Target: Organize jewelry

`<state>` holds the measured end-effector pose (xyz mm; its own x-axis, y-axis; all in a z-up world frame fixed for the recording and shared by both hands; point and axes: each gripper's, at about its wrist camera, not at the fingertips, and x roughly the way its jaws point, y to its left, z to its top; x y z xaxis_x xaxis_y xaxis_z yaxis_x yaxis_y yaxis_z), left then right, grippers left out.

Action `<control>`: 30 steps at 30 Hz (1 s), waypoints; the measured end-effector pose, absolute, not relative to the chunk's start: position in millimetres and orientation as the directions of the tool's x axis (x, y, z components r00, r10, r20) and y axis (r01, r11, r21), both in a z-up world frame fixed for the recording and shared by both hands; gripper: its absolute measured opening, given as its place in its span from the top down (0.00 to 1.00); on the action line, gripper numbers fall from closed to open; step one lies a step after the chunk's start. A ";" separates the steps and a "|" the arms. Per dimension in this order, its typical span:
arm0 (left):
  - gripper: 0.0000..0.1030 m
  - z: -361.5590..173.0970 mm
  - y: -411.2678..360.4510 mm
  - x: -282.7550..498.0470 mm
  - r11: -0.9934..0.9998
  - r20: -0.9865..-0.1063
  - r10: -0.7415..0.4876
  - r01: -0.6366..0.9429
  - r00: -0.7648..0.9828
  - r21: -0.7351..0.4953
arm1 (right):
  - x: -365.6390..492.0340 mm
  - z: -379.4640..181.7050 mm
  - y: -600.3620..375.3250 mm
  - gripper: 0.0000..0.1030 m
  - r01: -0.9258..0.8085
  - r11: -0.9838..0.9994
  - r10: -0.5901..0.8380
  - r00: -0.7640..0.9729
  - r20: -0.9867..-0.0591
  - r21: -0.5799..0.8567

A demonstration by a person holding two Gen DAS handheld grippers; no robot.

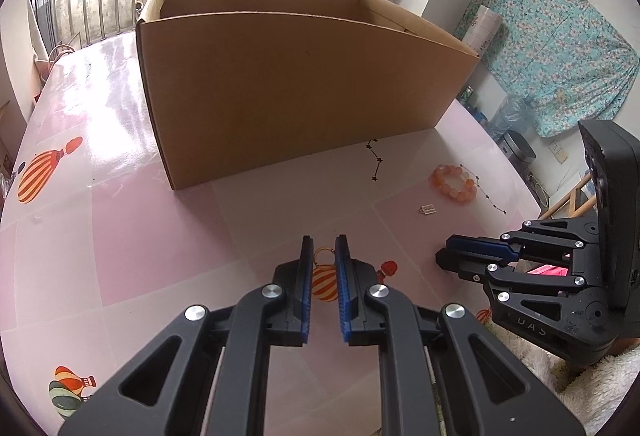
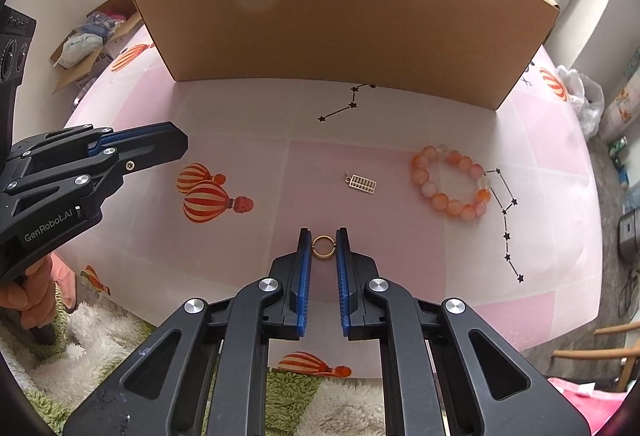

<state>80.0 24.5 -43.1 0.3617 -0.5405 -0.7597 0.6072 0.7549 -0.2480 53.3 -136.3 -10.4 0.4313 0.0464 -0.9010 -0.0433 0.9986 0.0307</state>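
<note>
Between the near blue pads: a small gold metal ring (image 2: 323,247), pinched at the very tips of the right gripper (image 2: 323,235), low centre of the right wrist view.
Grip risk: a thin, round band held edge-on by narrow jaws – a tilt or jolt could pop it out.
Fall risk: a dropped ring may roll off the near edge of the pink-and-white table cover (image 2: 240,124) into the shaggy rug (image 2: 100,332) at lower left.
Left gripper (image 1: 323,241): jaws narrow too, with a thin gold loop (image 1: 323,256) that looks pinched between them; same slip hazard.
Crowding: both tools sit close together, so a sideways swing could knock them.
Mid-table: a silver abacus charm (image 2: 361,184) and an orange bead bracelet (image 2: 450,182), not yet picked up.
Far: the tall brown cardboard box (image 2: 340,16) – too low a carry would catch its wall.
</note>
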 end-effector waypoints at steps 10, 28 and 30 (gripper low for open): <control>0.90 -24.8 31.2 69.7 0.772 -0.744 -0.528 0.596 0.409 -0.221 | 35.5 -2.0 -169.7 0.91 -0.037 0.994 0.106 0.469 -0.877 0.101; 0.90 95.6 2.4 155.7 0.733 -0.618 -0.625 0.630 0.477 -0.255 | 142.2 123.0 -239.7 0.90 -0.273 0.940 0.340 0.707 -0.621 0.205; 0.90 82.5 -11.5 176.3 0.750 -0.670 -0.593 0.609 0.446 -0.258 | 165.1 114.3 -237.8 0.90 -0.280 0.934 0.354 0.651 -0.672 0.221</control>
<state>176.3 -11.5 82.5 0.4458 -0.5931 -0.6704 0.6091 0.7498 -0.2584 165.1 -237.8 114.3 0.6506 0.3540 -0.6719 -0.2799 0.9342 0.2212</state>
